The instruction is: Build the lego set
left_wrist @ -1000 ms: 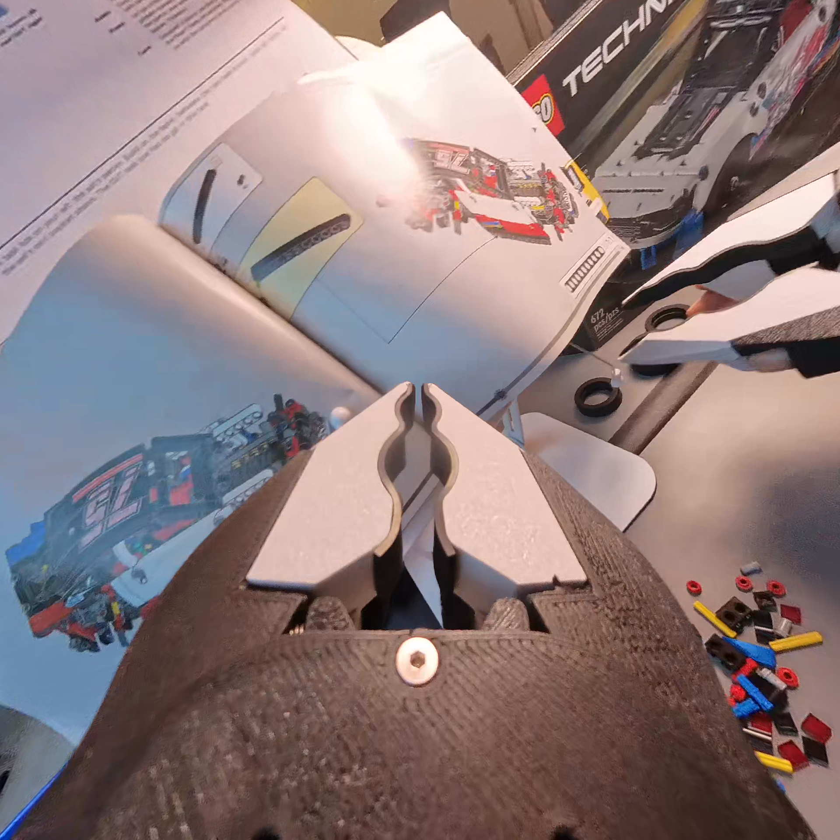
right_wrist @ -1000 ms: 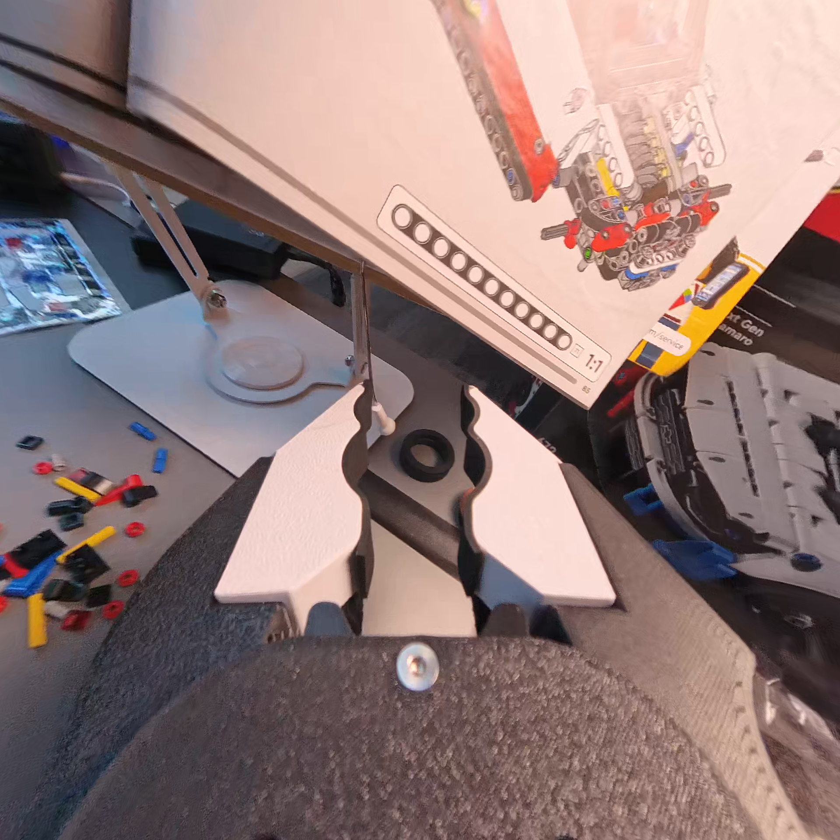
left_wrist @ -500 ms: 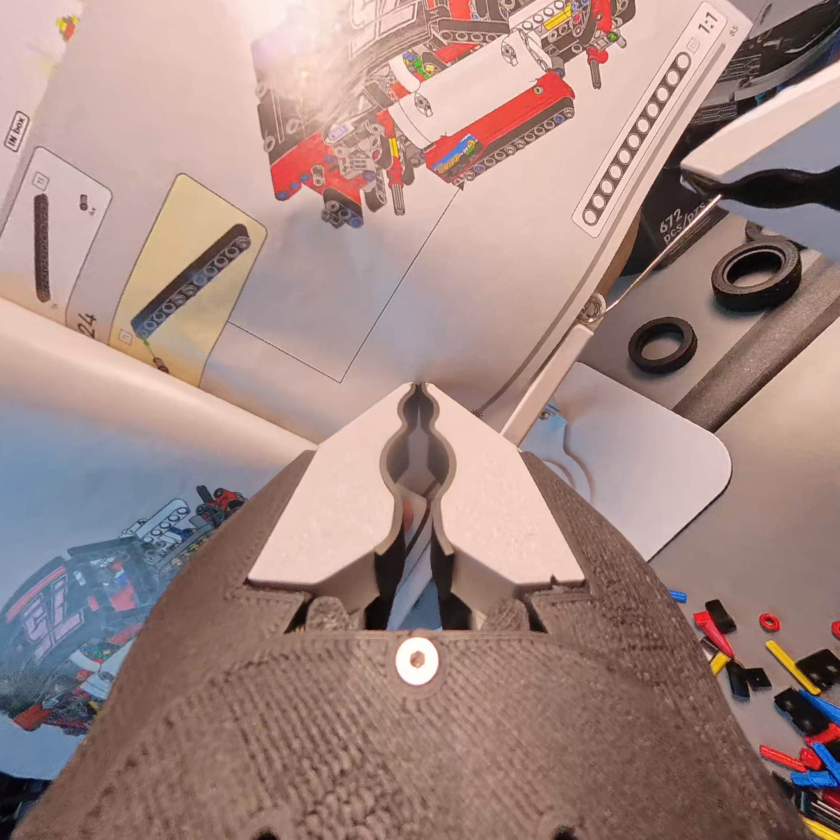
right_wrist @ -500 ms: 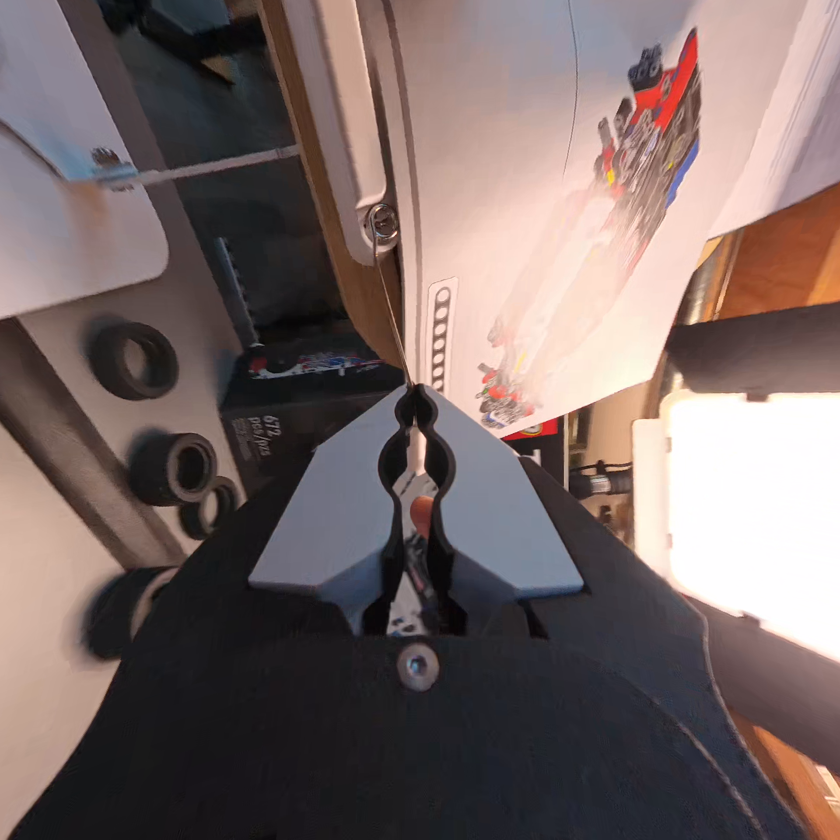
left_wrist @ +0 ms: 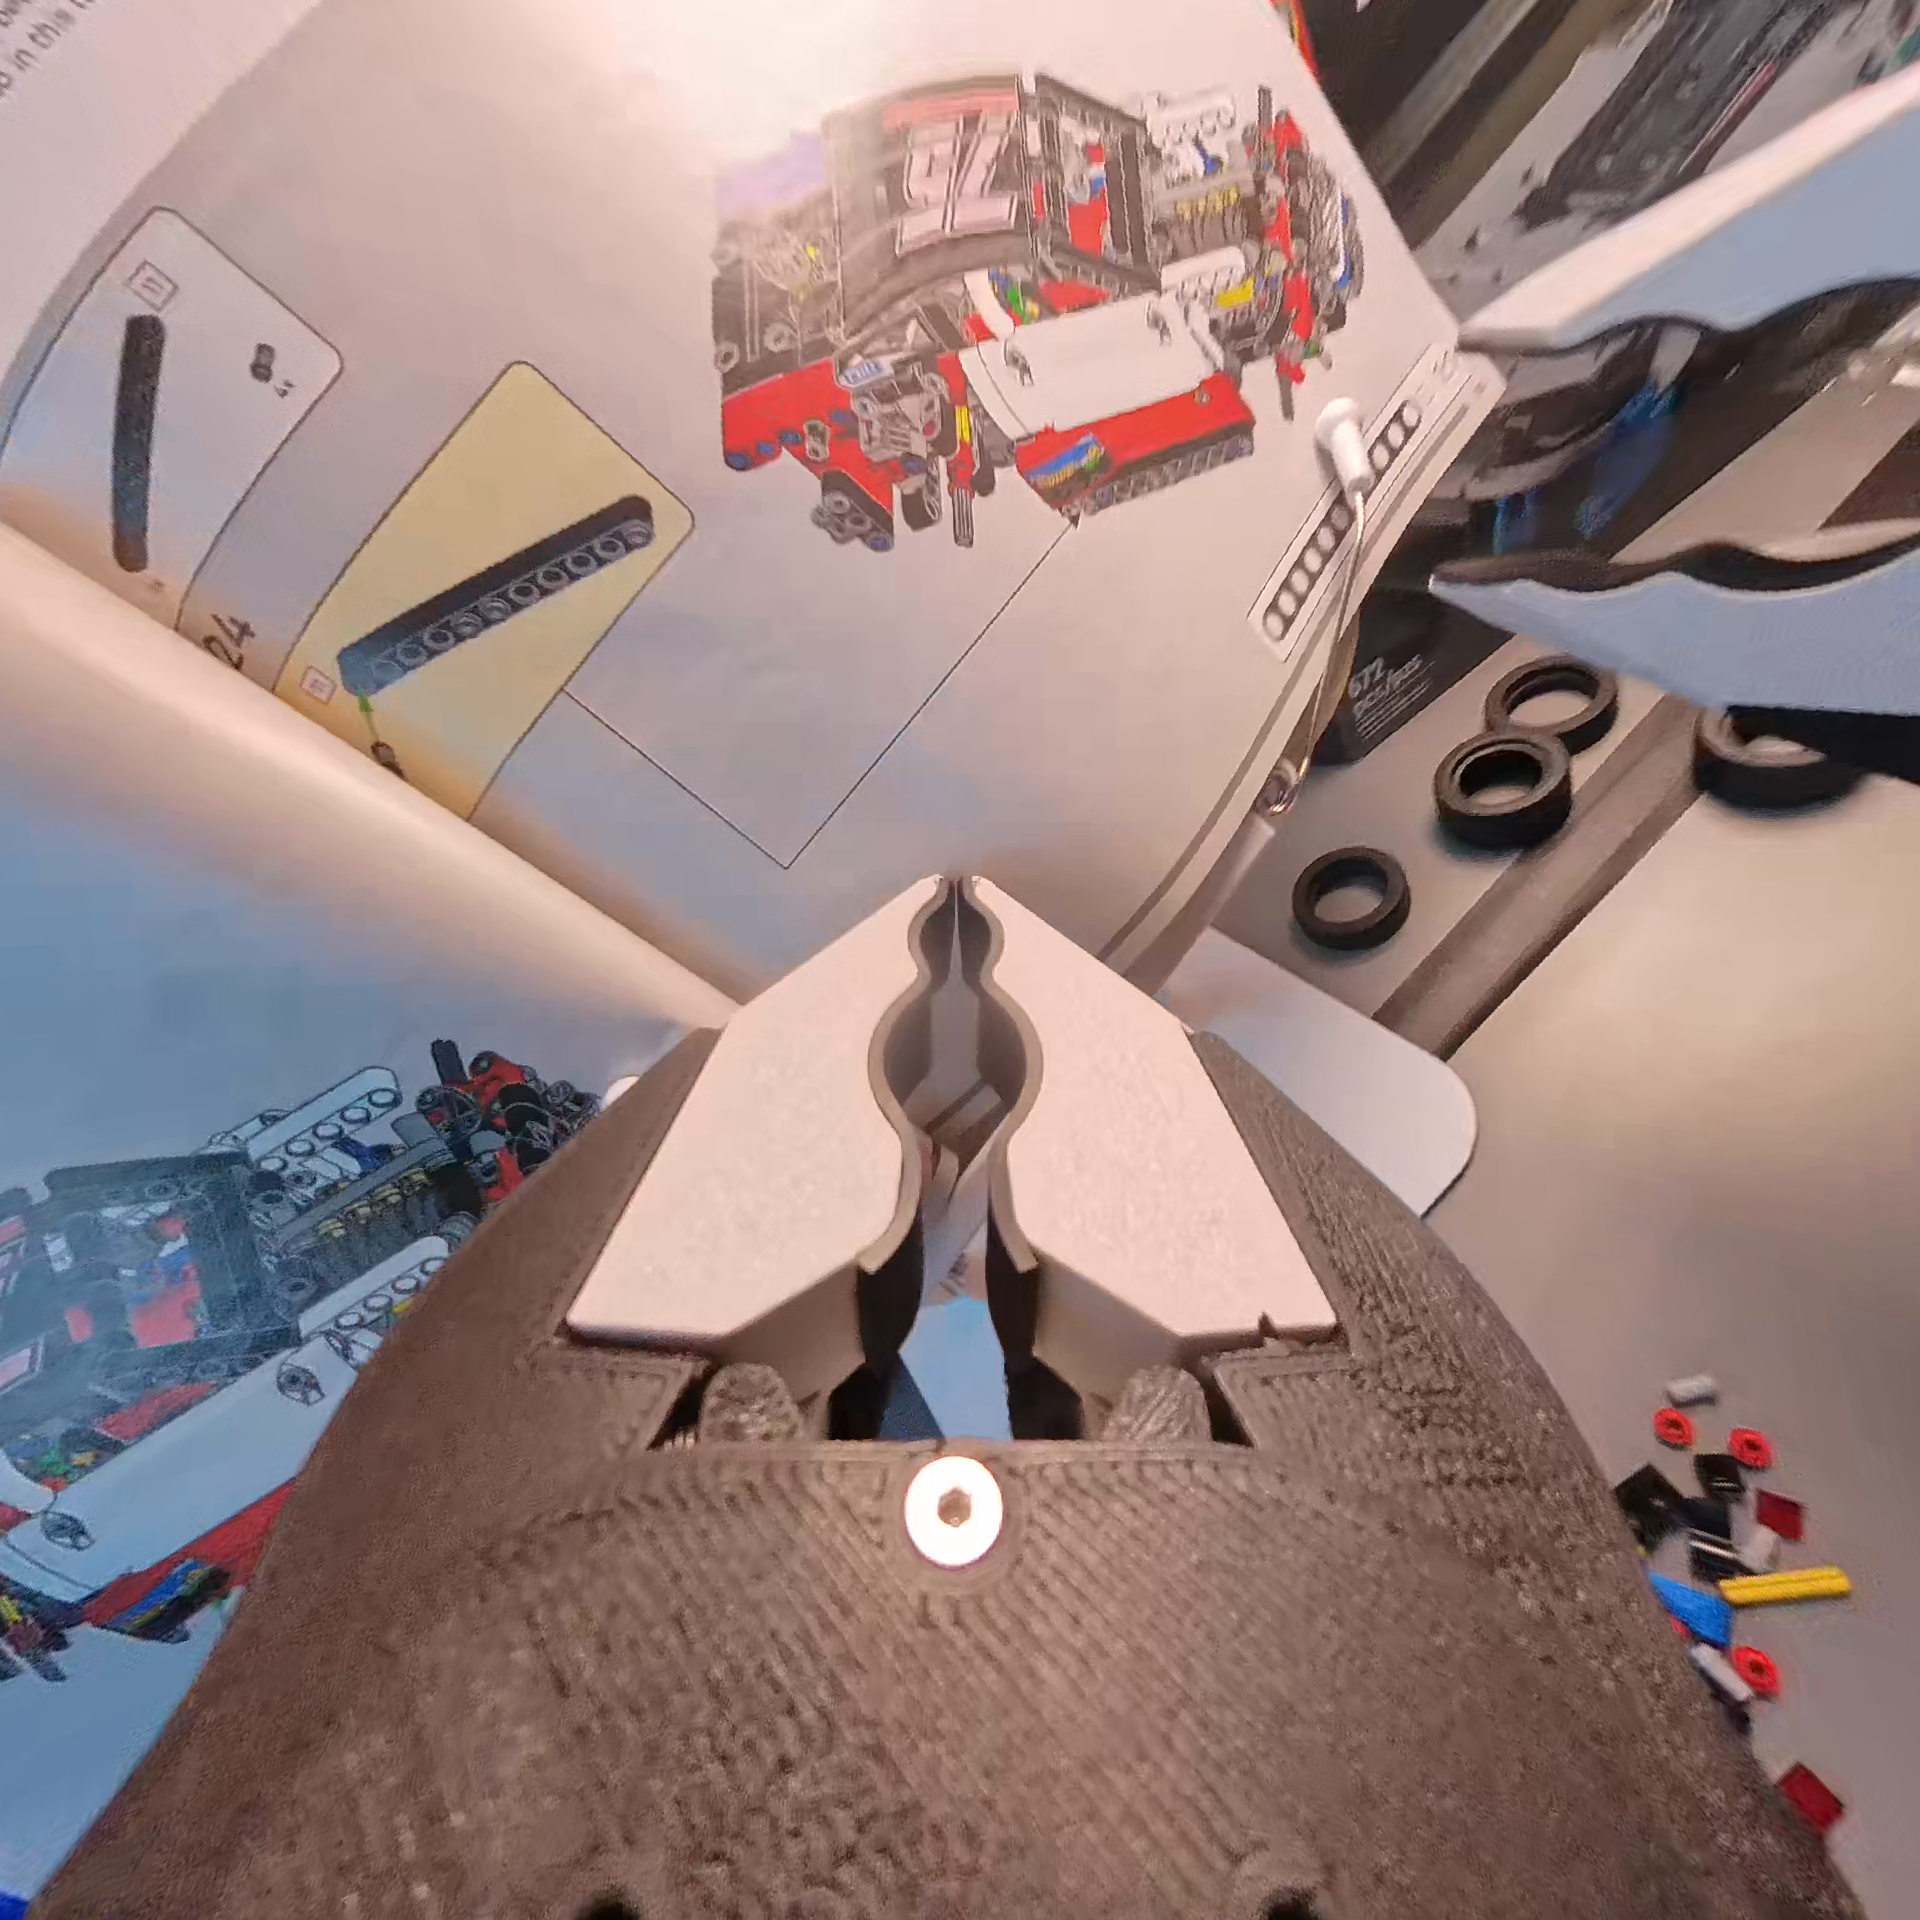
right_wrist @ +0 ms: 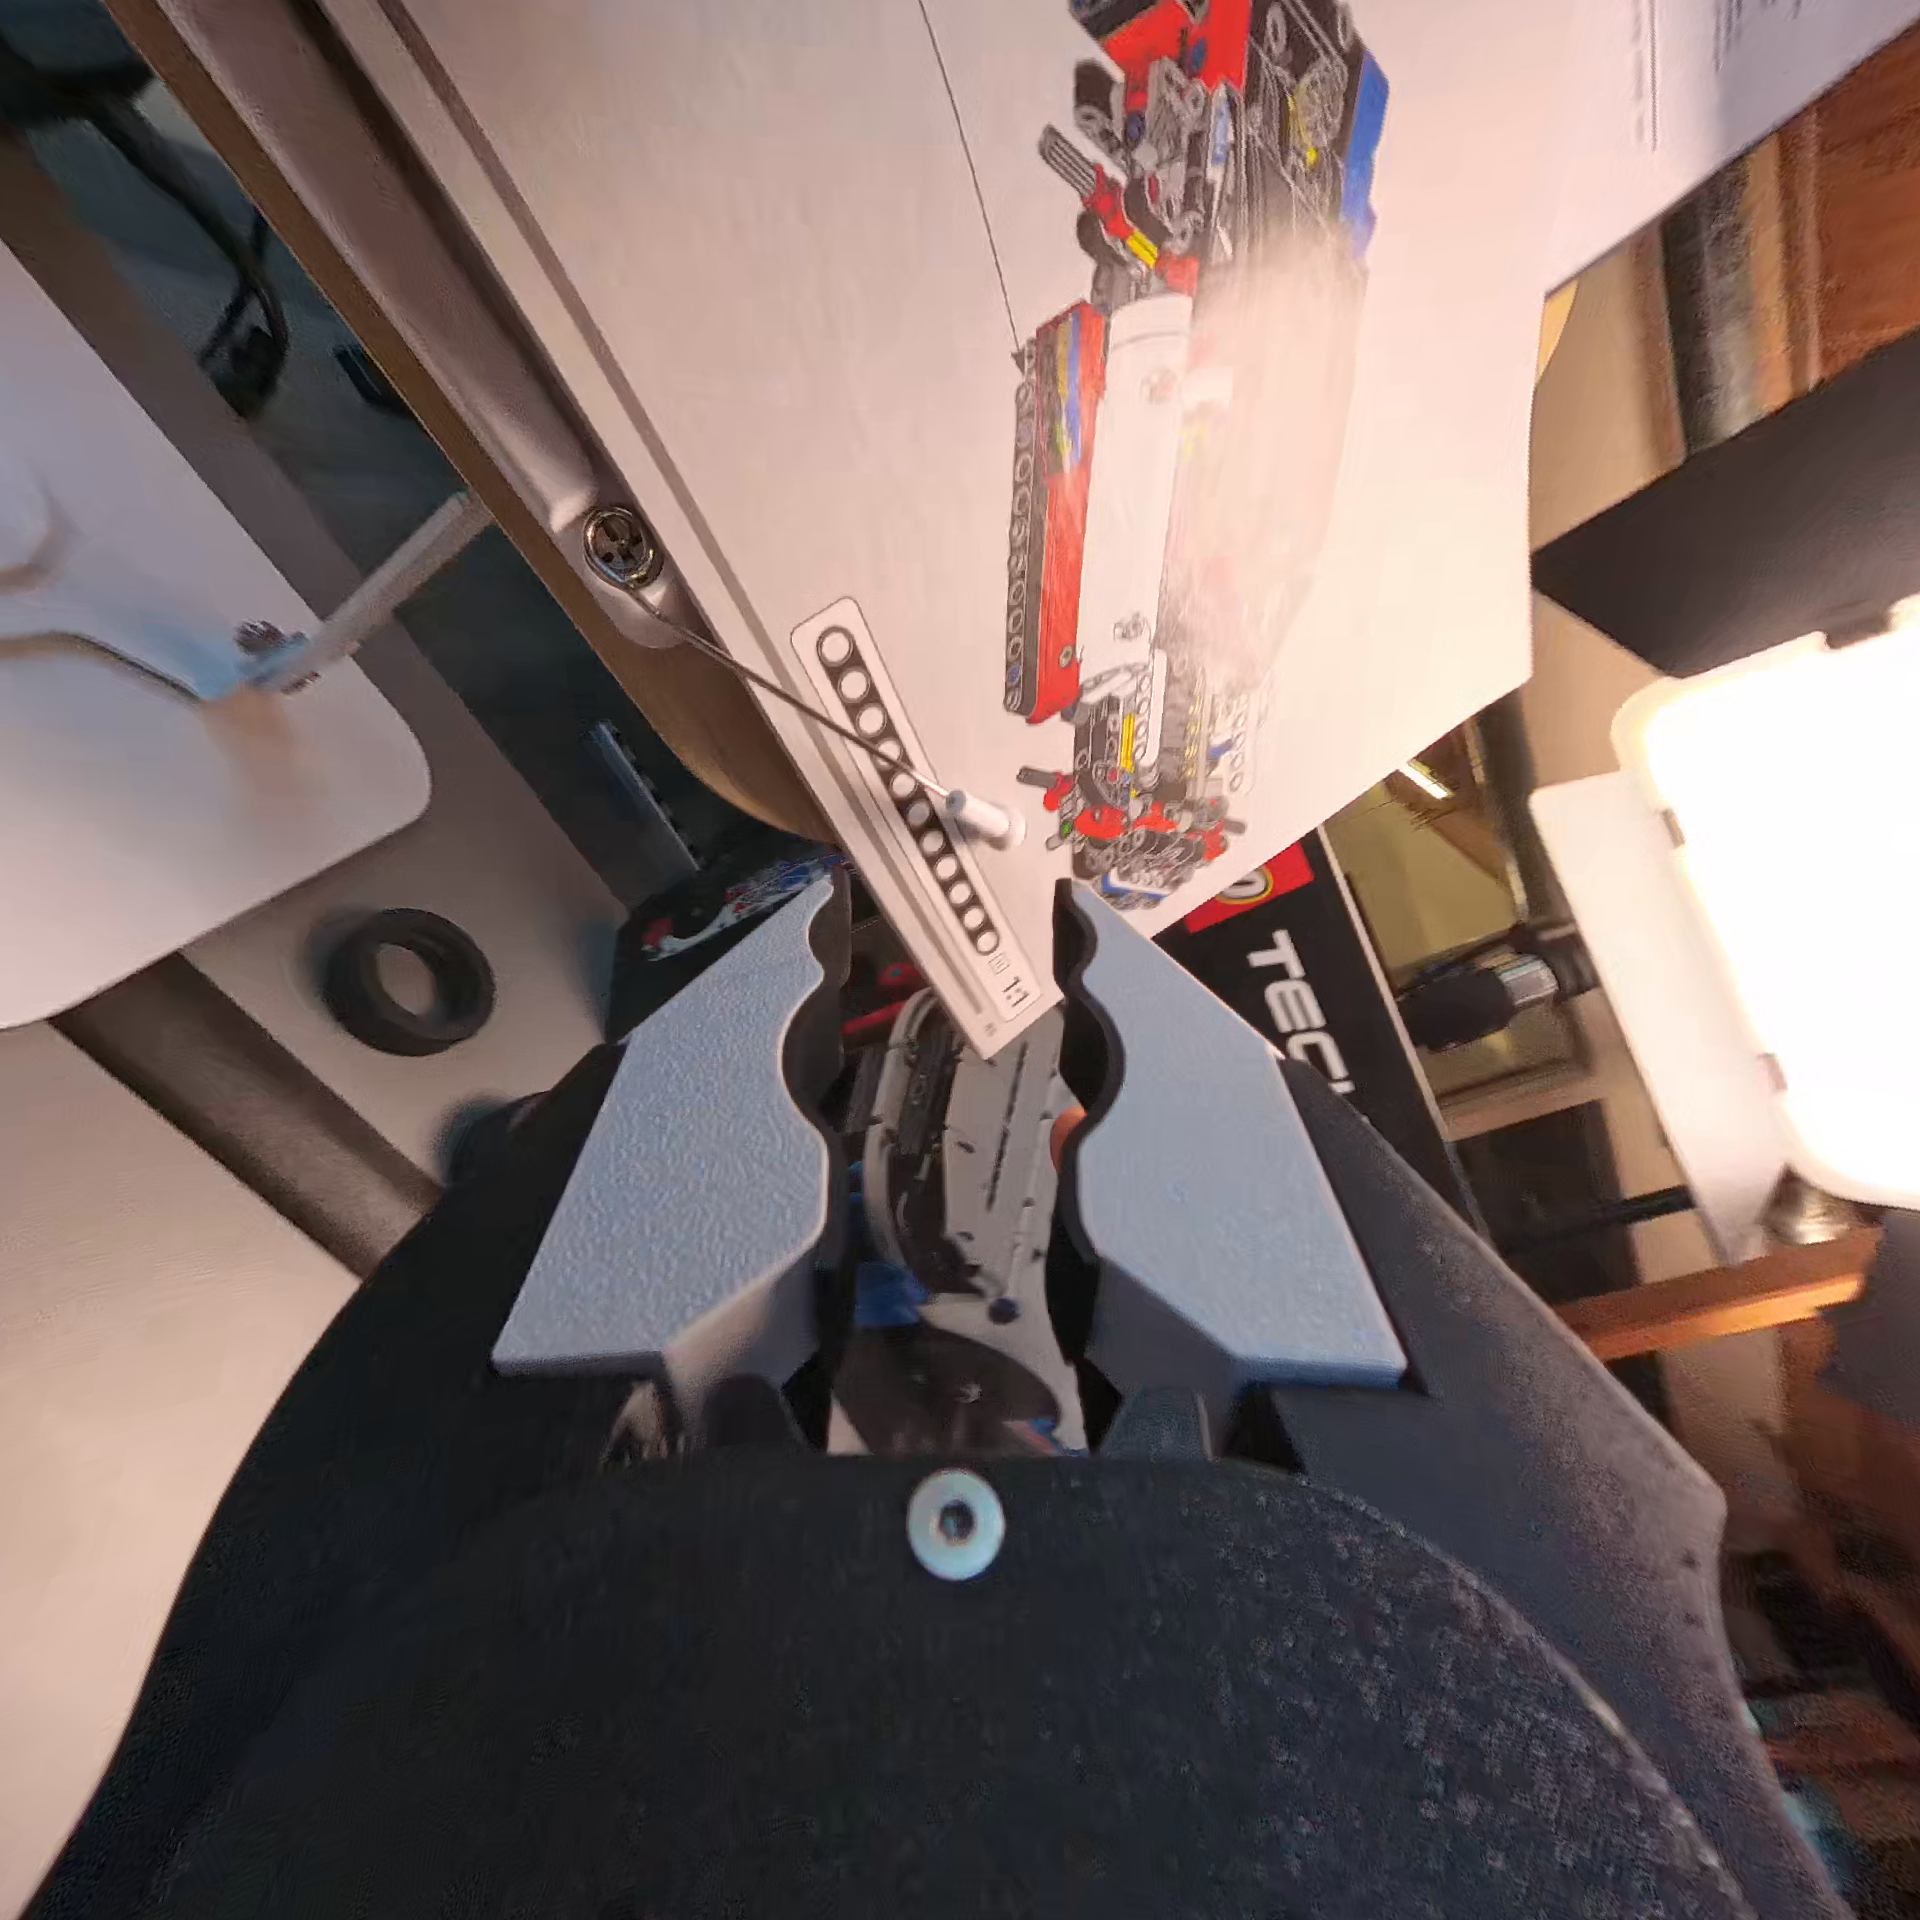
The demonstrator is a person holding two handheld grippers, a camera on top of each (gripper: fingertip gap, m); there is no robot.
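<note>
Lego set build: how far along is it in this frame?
Done: no assembled model shows in either view. In hand: page handling, not building. The left gripper looks shut on a page of the instruction booklet; the right gripper is open at the page's lower corner, near the stand's wire clip. Left: seemingly the whole build; black tyres and small loose pieces lie unassembled on the table.

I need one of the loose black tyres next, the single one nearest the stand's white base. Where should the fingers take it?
Across the rim of the black tyre, from above. It lies flat on the grey table, hole up and apart from the other tyres, so one finger could enter the hole and one press outside.
</note>
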